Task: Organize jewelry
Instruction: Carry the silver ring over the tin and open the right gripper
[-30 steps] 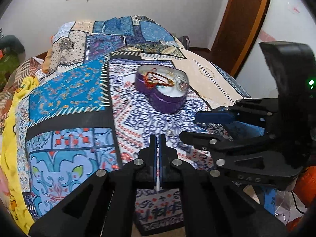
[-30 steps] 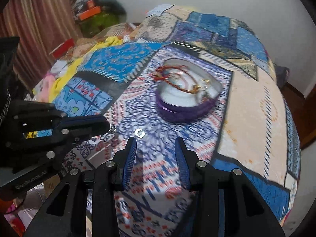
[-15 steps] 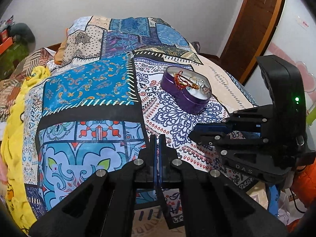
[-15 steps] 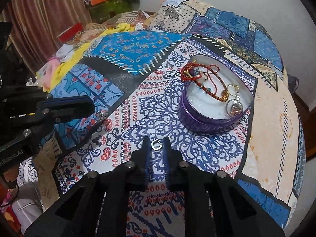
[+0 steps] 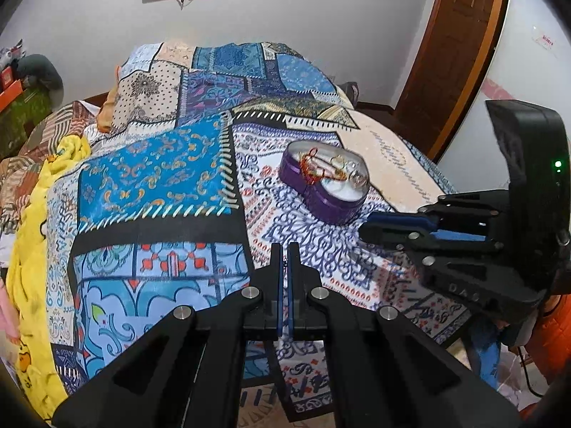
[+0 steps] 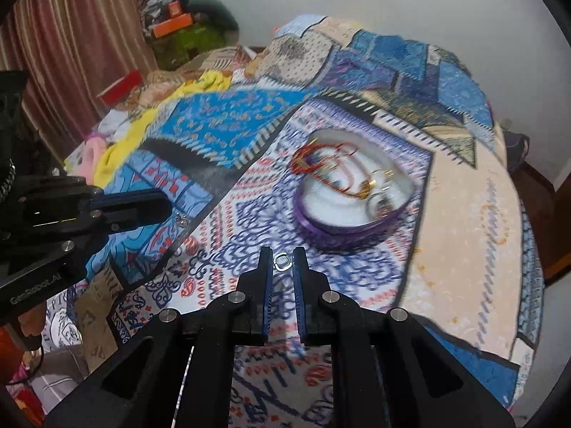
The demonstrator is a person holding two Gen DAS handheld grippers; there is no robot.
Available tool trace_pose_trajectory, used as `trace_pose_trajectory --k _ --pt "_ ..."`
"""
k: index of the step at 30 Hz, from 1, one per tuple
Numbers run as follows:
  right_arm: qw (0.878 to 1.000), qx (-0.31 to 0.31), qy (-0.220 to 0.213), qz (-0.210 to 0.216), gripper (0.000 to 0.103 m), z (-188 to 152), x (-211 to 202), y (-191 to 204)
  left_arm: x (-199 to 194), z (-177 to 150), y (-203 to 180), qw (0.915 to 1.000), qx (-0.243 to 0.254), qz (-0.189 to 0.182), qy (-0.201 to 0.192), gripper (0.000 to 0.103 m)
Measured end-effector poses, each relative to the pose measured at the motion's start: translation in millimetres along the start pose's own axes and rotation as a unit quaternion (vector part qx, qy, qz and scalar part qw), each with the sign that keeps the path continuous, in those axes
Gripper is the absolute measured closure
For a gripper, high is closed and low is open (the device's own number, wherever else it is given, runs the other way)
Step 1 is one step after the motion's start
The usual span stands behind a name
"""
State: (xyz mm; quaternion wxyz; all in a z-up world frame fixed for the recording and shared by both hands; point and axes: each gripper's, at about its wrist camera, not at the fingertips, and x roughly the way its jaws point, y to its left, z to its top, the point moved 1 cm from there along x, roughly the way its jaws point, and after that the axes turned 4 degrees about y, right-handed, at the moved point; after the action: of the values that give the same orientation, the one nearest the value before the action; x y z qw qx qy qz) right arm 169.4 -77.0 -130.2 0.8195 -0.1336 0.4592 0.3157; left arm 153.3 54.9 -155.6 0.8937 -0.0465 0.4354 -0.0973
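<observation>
Left gripper (image 5: pixel 284 255): jaws clenching on something thin, too small to name.
Ring (image 6: pixel 282 262): sitting pinched in right gripper (image 6: pixel 282 263) jaws, lower centre.
Tin (image 6: pixel 348 210): lying on bed, up-right of ring; right gripper nearer.

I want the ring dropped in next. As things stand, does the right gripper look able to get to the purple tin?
Probably yes. The right gripper holds the ring just short of the tin, whose top is open. Only bedspread shows between them, and the left gripper is off to the side.
</observation>
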Motion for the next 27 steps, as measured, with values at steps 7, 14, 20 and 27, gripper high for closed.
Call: trace_pose_trajectory --k 7,14,20,27 --pt "0.999 0.017 -0.046 -0.018 0.093 9.9 -27.5 -17.4 -8.7 21.9 -10.8 0.9995 0.016 -0.002 -0.027 0.103" --pt "0.996 0.025 -0.083 -0.032 0.093 20.2 -46.2 -26.4 -15.6 47.4 -23.1 0.9978 0.030 -0.012 -0.057 0.103" --pt "0.994 0.030 -0.095 -0.034 0.093 28.5 -44.3 -33.2 -14.0 65.4 -33.3 0.9963 0.040 -0.020 -0.074 0.103" --pt "0.995 0.046 -0.081 -0.027 0.093 33.0 -22.7 -46.8 6.3 76.9 -39.8 0.9965 0.046 -0.026 -0.065 0.103"
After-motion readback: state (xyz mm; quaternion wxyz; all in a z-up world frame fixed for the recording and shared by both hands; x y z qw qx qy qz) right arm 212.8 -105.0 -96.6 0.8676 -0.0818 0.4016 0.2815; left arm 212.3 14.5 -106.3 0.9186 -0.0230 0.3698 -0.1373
